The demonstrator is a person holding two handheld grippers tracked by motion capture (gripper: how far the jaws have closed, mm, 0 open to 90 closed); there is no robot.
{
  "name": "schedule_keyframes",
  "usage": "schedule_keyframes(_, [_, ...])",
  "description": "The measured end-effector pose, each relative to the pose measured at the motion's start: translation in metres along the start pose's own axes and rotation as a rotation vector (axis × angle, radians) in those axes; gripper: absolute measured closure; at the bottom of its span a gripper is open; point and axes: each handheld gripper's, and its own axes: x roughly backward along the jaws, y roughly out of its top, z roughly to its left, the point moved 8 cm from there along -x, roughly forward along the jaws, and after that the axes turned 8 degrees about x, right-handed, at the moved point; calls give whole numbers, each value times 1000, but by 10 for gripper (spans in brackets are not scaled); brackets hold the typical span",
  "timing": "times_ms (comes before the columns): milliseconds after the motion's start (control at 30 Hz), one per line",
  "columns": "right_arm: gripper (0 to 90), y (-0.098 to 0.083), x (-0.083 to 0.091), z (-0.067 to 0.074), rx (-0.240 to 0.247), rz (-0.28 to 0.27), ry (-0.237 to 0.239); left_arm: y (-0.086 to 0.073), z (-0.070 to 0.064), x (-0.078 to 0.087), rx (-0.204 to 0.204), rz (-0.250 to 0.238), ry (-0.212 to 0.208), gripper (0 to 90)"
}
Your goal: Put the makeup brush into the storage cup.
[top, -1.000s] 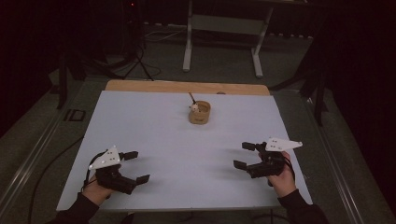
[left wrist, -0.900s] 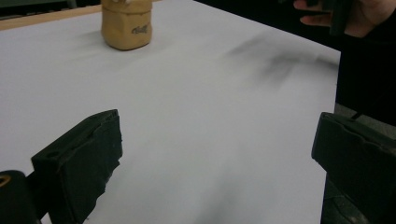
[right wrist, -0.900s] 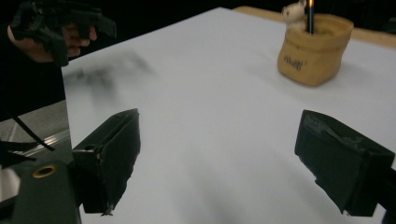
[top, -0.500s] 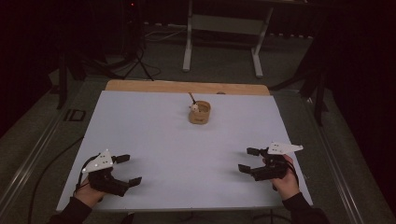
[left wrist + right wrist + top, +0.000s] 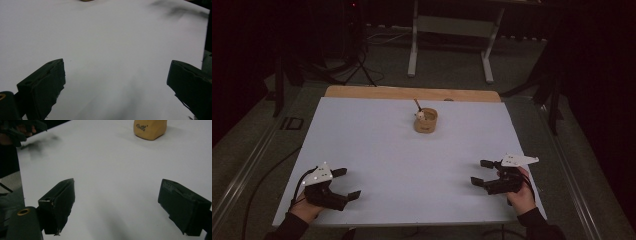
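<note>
Cup sits well apart from both tongs, left and right, gaping empty.

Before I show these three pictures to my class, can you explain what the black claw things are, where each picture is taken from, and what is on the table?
They are hand-held tools. A person holds the left gripper and the right gripper, each with two black jaws, both open and holding nothing. One picture looks down from above the white table. The other two come from cameras riding on each gripper, looking out between its jaws. Near the table's far edge stands a small tan cup with a stick-like thing in it.
</note>
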Motion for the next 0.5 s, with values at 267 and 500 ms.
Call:
schedule_keyframes(267, [139,-5,-3,0,-2,24,8,0,2,2,-3,-3,7,27])
schedule_keyframes(500, [139,-5,-4,0,-3,29,10,1,0,1,3,-9,-2,27])
